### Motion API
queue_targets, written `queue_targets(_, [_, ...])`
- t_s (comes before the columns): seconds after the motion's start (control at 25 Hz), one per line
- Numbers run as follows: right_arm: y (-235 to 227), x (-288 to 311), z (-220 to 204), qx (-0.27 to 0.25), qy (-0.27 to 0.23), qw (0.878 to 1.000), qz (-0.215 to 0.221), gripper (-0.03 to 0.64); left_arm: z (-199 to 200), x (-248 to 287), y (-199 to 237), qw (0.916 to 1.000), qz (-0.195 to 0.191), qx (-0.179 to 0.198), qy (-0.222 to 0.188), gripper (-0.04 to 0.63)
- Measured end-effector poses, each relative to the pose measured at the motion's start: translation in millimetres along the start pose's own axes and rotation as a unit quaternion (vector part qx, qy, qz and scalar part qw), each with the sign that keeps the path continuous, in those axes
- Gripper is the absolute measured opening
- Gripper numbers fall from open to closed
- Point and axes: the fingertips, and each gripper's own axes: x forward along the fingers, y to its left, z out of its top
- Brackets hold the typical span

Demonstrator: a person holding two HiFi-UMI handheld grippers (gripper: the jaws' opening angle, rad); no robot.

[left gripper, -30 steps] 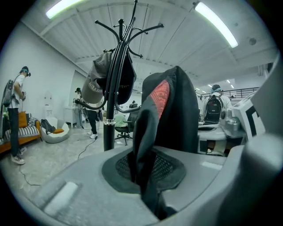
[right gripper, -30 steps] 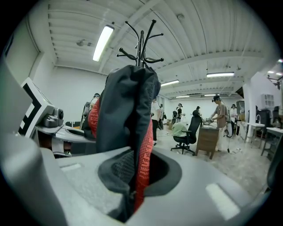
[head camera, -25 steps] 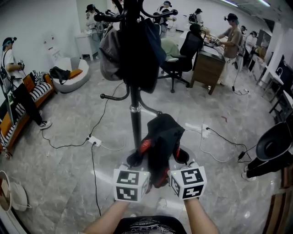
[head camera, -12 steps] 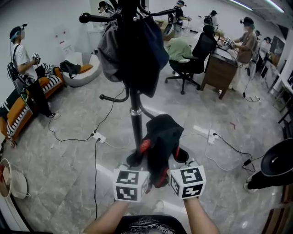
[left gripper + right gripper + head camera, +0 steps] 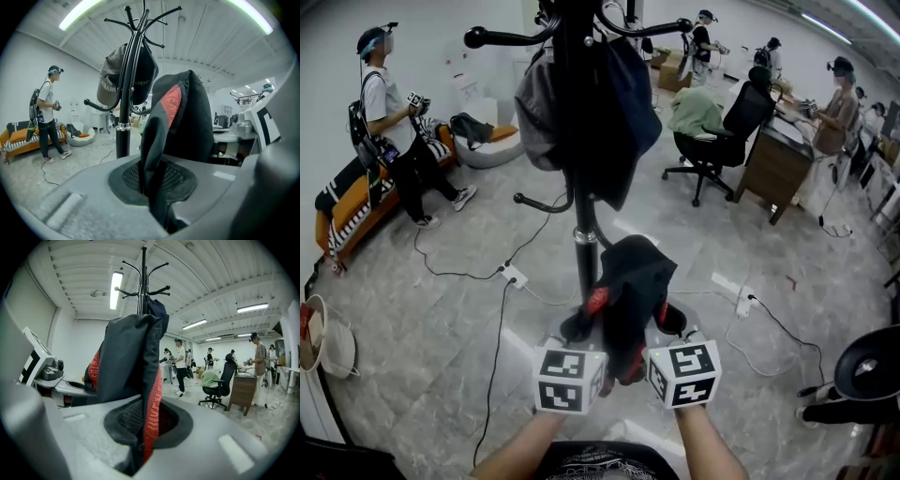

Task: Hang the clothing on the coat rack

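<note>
**A:** Status: garment (image 5: 630, 286) was held bunched just in front of the coat rack (image 5: 584, 248) pole, well below the top hooks (image 5: 502, 38). The left gripper (image 5: 154, 187) was clamped on one black fold, and the right gripper (image 5: 140, 437) was clamped on the red-trimmed edge.

**B:** Risks noted?

**A:** The top hooks were seen already loaded with a grey cap (image 5: 539, 108) and dark clothing (image 5: 623, 112). Those could be knocked off if the garment were pushed up through them. Only thin pinches of cloth were gripped, so a fold could be pulled free during the lift.

**B:** Lower down the rack?

**A:** One bare hook (image 5: 539, 200) was seen beside the pole, below the hung items. No collar or loop was held open, so the garment could be draped badly and dropped at the rack's base.
</note>
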Motion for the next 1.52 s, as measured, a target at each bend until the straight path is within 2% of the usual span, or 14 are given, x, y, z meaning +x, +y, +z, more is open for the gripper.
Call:
queue_targets(0.2, [-28.8,12.8,23.7,-0.002,0.003,1.000,0.026,0.023,28.5,22.1,-9.6,0.9997,0.024,-0.009,0.004,0.028])
queue_targets(0.8, [-35.2,44.8,24.5,-0.016,0.008,0.997,0.079,0.023,29.9,42.7,6.7,0.9965,0.078,-0.029,0.001,0.028])
queue_targets(1.52, [-36.5,68.7,8.3,-0.012,0.027,0.995,0.100,0.023,13.6,62.2,17.0,0.9944,0.097,-0.034,0.025,0.028])
